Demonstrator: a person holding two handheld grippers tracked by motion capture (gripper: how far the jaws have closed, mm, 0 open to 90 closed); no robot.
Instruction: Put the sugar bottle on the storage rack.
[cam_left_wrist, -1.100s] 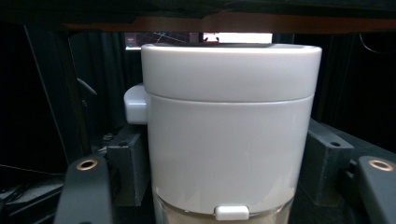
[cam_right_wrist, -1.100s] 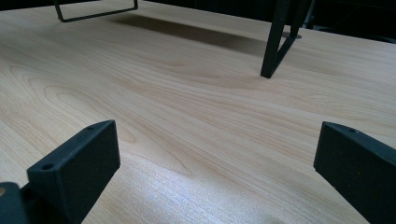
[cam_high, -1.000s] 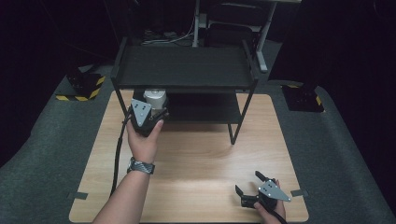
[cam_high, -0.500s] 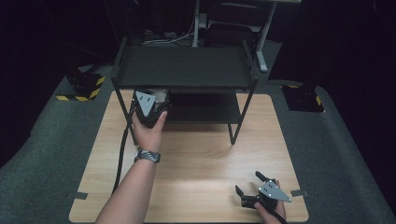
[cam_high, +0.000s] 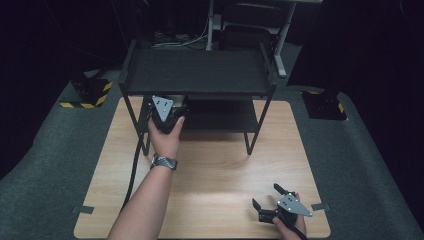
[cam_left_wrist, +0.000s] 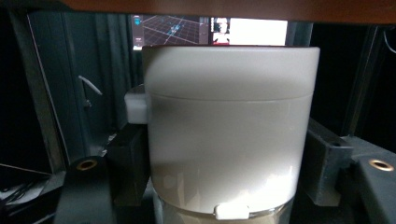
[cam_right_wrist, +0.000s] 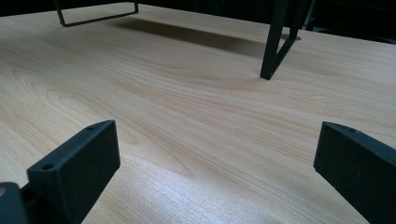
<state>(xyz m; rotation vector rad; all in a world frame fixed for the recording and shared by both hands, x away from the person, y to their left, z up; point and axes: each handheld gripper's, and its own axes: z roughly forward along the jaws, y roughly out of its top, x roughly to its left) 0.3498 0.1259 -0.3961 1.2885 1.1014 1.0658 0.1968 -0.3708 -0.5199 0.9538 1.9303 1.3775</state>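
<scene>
Two grippers at work over a wooden table (cam_high: 210, 170), a black two-tier rack (cam_high: 197, 70) standing at its far half.

Far left: left gripper (cam_high: 167, 116), held in the person's left hand (cam_high: 165, 137), reaches in under the rack's top shelf at its left end. In the left gripper view its jaws stand on either side of a white lidded canister (cam_left_wrist: 229, 126), pressed to both flanks; grip looks closed on it. Canister hangs inside the lower bay, lid close beneath the underside of the top shelf. A small white tab juts from its left side, another sits at the bottom front.

Step in hand, as I judge it: placing the canister on the lower shelf, or drawing it out; cannot tell which. Either way the next move calls for level, slow travel, because headroom above the lid is slim and the rack's left front leg stands just beside the wrist.

Centre: bare tabletop in front of the rack, ample room.

Right: right gripper (cam_high: 277, 207) rests low near the table's front right corner, jaws spread wide, nothing between them, well apart from the rack's right leg (cam_right_wrist: 275, 42).
</scene>
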